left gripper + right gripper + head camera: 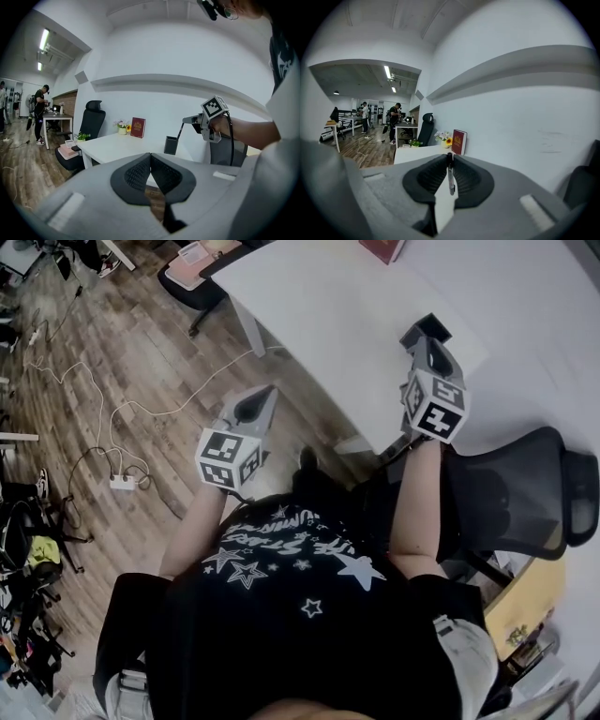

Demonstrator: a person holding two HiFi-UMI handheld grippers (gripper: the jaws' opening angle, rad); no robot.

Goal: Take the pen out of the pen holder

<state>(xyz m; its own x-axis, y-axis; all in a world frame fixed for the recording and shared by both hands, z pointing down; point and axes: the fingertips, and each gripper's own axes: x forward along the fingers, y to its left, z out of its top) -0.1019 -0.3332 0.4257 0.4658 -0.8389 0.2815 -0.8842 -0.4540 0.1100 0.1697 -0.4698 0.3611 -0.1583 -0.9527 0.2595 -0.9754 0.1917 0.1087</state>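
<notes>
My right gripper (pixel 450 157) is shut on a thin dark pen (pixel 450 180), which hangs down between the pads. In the left gripper view the right gripper (pixel 185 120) is over the white desk (pixel 117 147). It holds the pen (pixel 180 131) slanted above the black square pen holder (pixel 171 145), with the pen's lower end about level with the holder's rim. My left gripper (pixel 150 157) is shut, with nothing between its pads, and points at the desk from off its corner. In the head view the left gripper (pixel 255 404) is over the wooden floor and the right gripper (pixel 424 341) is over the desk's edge.
A red book (pixel 138 127) and a small vase of flowers (pixel 123 127) stand at the back of the desk by the wall. A black office chair (pixel 92 123) is at its far end and a mesh chair (pixel 525 488) beside me. Cables and a power strip (pixel 122 481) lie on the floor.
</notes>
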